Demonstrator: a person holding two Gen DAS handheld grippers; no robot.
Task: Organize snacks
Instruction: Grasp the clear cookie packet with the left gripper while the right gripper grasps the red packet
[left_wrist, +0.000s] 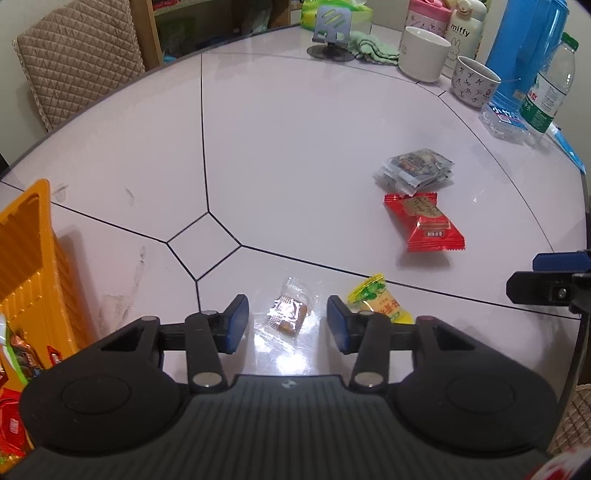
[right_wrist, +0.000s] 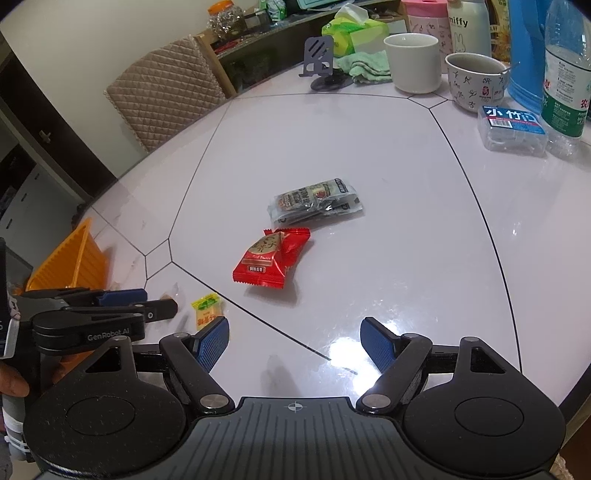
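Left gripper (left_wrist: 288, 323) low over the table (left_wrist: 295, 147), jaws apart, with a clear-wrapped candy (left_wrist: 288, 317) lying flat on the table between the two blue pads (left_wrist: 236, 325), not touching either. The wrapper is transparent and crinkled with crimped ends, a brown lump inside, and glare on the plastic. Just right of it, beside the right-hand pad, is a small yellow packet (left_wrist: 380, 301) with a green top and red print, partly hidden behind the finger. Further out lies a red packet (left_wrist: 424, 221) with a gold label and zigzag ends, flat, and just beyond it, nearly touching, a grey-blue stack of packets (left_wrist: 415, 171) in clear film. An orange basket (left_wrist: 33, 258) sits at the left edge of the table with more wrapped snacks inside it, red and green ones visible at the bottom corner. Right gripper (right_wrist: 293, 345) hovers over bare table, jaws wide apart, nothing between them; the red packet and the stack lie ahead of it, well apart from its fingers. At the far side of the table are a white mug (left_wrist: 424, 53), a patterned cup (left_wrist: 474, 81), a blue flask (left_wrist: 524, 55), a water bottle (left_wrist: 550, 88), a green cloth (left_wrist: 375, 48) and a phone stand (left_wrist: 330, 33).
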